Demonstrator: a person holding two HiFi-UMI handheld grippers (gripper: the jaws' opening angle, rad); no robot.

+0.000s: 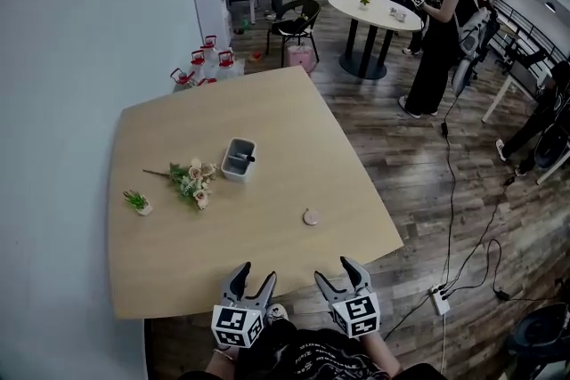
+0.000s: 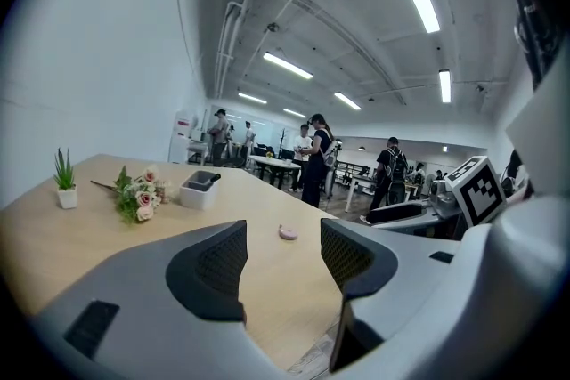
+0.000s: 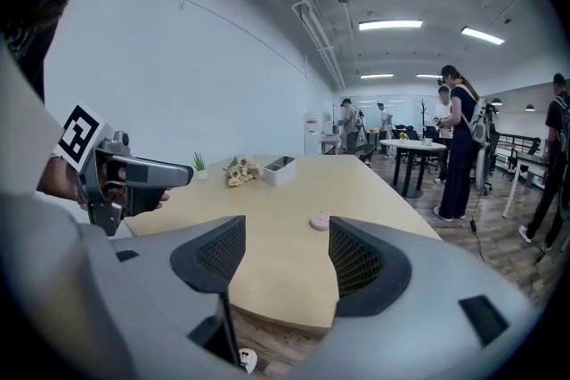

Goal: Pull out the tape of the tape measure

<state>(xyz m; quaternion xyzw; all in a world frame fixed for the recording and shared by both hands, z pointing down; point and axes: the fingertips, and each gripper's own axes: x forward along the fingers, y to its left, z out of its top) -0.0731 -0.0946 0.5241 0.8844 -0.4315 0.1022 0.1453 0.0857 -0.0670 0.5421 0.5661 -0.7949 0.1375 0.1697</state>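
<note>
A small round pink tape measure [image 1: 311,216] lies flat on the wooden table [image 1: 276,120], towards its near right corner; it also shows as the pink disc [image 2: 288,232] in the left gripper view and as the tape measure [image 3: 319,222] in the right gripper view. My left gripper [image 1: 250,281] hangs open off the table's near edge, empty. My right gripper [image 1: 336,270] is beside it, also open and empty, just short of the edge. Both point at the table from below its front edge, well short of the tape measure.
A white rectangular holder [image 1: 238,159], a bunch of artificial flowers [image 1: 191,181] and a tiny potted plant [image 1: 138,203] sit on the table's left half. Beyond the table are a chair [image 1: 297,24], a round white table [image 1: 374,13] and standing people [image 1: 441,31]. Cables [image 1: 454,218] run over the floor at right.
</note>
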